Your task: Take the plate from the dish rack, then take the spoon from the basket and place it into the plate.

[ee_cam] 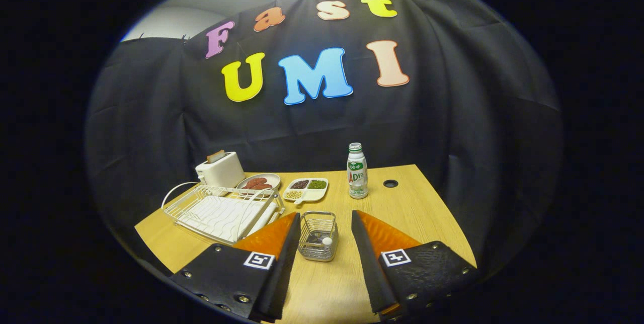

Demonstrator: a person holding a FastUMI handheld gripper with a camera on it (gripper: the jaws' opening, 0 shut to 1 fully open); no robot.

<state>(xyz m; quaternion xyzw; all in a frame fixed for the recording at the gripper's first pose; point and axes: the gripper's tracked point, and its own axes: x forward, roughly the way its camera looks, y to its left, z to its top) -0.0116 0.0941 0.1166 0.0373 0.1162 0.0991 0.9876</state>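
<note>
The tool hangs spread wide above the bench, gripping nothing. The wire basket sits between its fingers, with the white dish rack at near left.

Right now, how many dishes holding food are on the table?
2: a round plate of reddish pieces beside the toaster, and a divided tray of beans between it and the bottle. The open claw flanks the wire basket.

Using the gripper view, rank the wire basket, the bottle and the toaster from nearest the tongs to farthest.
The tongs are open.
1. Wire basket: between the fingertips.
2. Bottle: beyond the basket, slightly right.
3. Toaster: far left, behind the dish rack, against the booth wall.
</note>
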